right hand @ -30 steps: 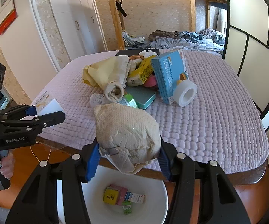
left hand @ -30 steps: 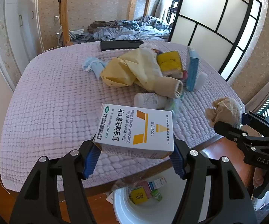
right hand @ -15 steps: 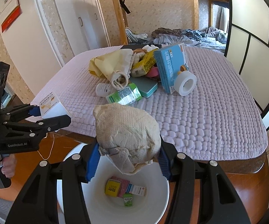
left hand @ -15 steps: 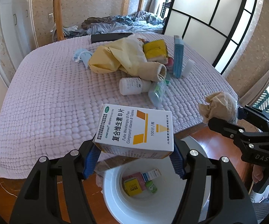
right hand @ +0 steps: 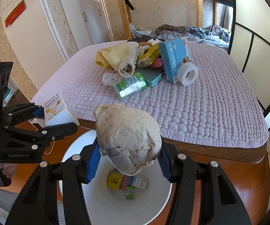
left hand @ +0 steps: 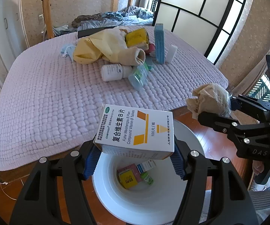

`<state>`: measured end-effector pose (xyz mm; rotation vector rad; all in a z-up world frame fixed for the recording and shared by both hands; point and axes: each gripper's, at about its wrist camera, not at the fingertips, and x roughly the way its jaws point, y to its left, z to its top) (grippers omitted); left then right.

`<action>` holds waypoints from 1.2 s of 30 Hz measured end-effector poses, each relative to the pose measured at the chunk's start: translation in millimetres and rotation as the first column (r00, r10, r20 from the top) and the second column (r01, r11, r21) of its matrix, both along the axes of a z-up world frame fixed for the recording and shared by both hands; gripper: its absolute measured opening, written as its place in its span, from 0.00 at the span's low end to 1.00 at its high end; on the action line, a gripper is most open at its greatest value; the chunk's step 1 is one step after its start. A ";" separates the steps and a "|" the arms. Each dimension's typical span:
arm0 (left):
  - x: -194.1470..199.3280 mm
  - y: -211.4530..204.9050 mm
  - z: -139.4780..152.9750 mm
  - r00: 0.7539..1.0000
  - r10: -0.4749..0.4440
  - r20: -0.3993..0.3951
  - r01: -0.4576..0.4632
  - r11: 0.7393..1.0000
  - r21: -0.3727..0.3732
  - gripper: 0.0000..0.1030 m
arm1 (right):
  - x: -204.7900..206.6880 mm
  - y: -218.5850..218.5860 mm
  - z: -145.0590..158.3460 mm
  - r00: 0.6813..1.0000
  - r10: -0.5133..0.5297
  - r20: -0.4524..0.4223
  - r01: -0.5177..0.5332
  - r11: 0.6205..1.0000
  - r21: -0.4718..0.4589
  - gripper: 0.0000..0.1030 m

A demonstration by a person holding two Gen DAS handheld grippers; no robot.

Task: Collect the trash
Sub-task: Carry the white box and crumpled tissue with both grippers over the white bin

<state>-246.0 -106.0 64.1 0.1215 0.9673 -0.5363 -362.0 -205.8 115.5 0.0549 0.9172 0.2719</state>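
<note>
Above white bin [left hand: 195,136], left gripper [left hand: 135,155] grasping vitamin box [left hand: 136,129], right gripper [right hand: 129,159] grasping crumpled tissue [right hand: 127,136], cluttered bed [right hand: 200,108] behind.

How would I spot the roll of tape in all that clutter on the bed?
Start at the lilac quilted bed and find the heap of clutter near its middle. At the heap's right edge stands a tall blue box; the roll of tape leans against its lower corner. It is the only white ring there, its hollow core facing you.
</note>
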 end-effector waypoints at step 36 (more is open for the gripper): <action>-30.7 -1.7 -50.2 0.989 -0.056 -0.136 0.068 0.994 0.081 0.64 | -16.8 12.4 -50.7 0.988 0.033 -0.149 -0.037 0.999 -0.025 0.51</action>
